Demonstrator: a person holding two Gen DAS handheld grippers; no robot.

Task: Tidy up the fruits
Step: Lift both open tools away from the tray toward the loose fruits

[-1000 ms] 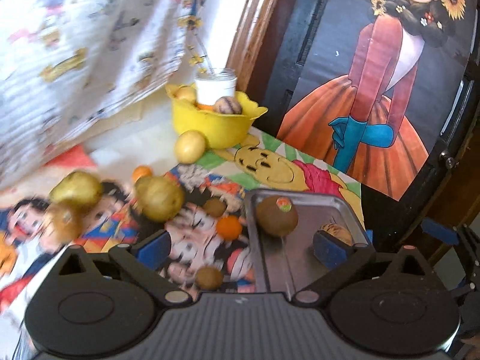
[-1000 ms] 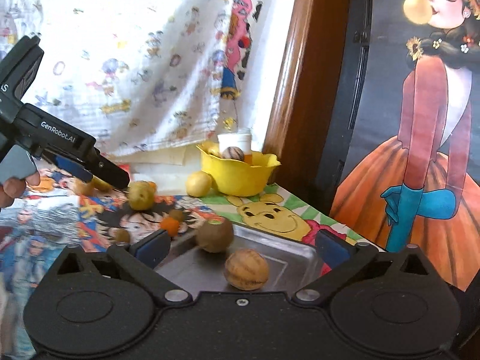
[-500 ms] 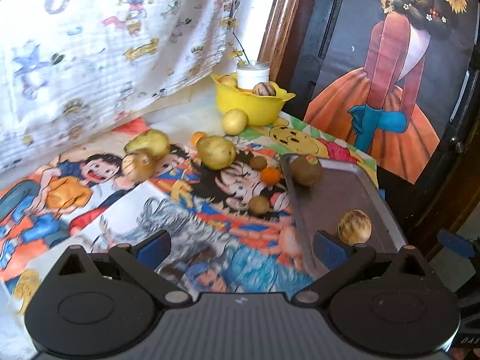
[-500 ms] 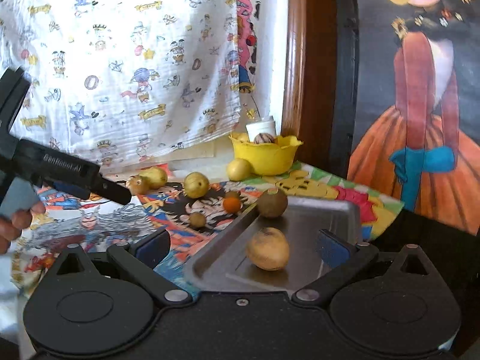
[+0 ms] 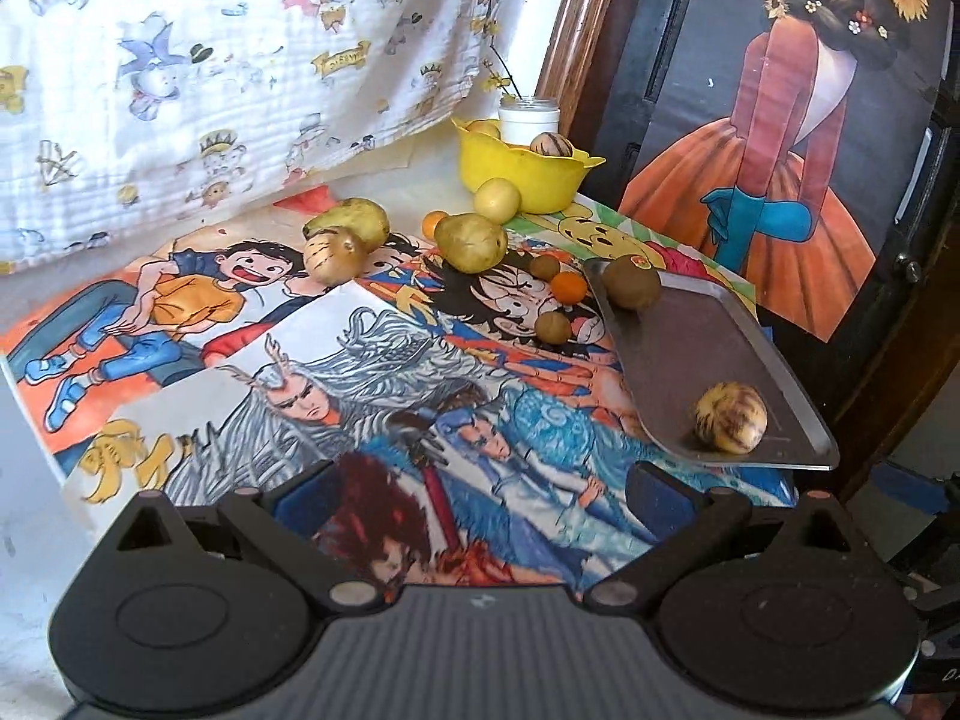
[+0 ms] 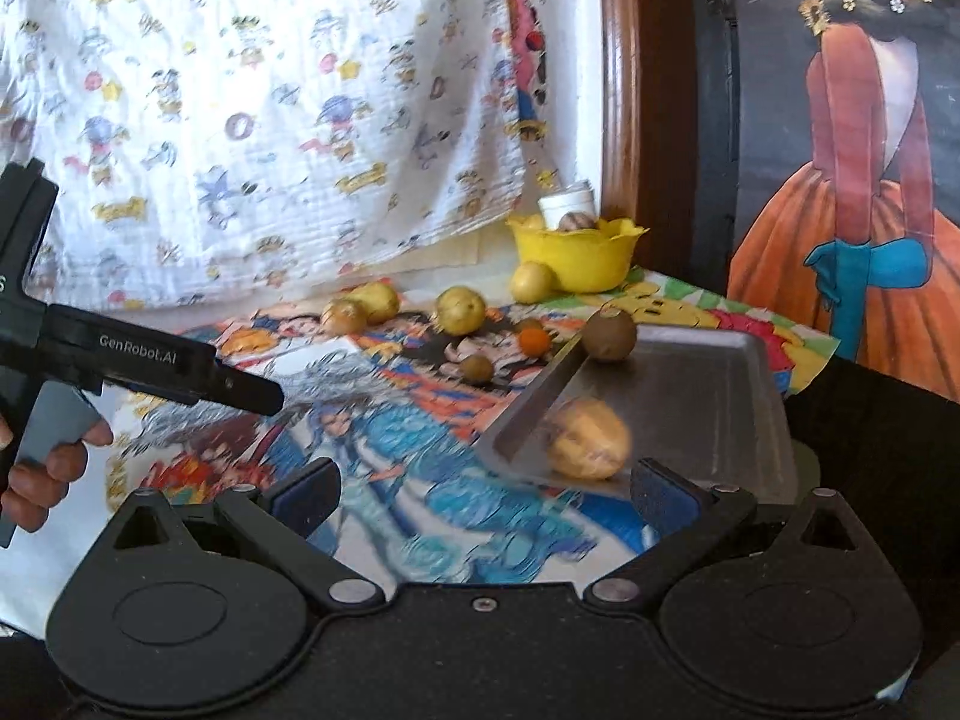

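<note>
A metal tray (image 5: 690,336) at the table's right edge holds a brown kiwi (image 5: 631,282) at its far end and a striped yellow fruit (image 5: 730,417) at its near end; both show in the right wrist view, the kiwi (image 6: 609,333) and the yellow fruit (image 6: 589,439). Several pears, small oranges and brown fruits lie loose on the cartoon mat, such as a pear (image 5: 470,242). A yellow bowl (image 5: 528,171) at the back holds more fruit. My left gripper (image 5: 480,495) is open and empty over the mat. My right gripper (image 6: 486,495) is open and empty before the tray.
A printed white cloth (image 5: 240,60) hangs behind the table. A white jar (image 5: 529,120) stands behind the bowl. A wooden frame and a dark door with a poster (image 5: 810,120) are on the right. The left gripper's body (image 6: 138,366) shows at left in the right wrist view.
Both grippers have pulled back from the tray and fruits, so more of the mat shows. The striped yellow fruit now lies at the tray's near end.
</note>
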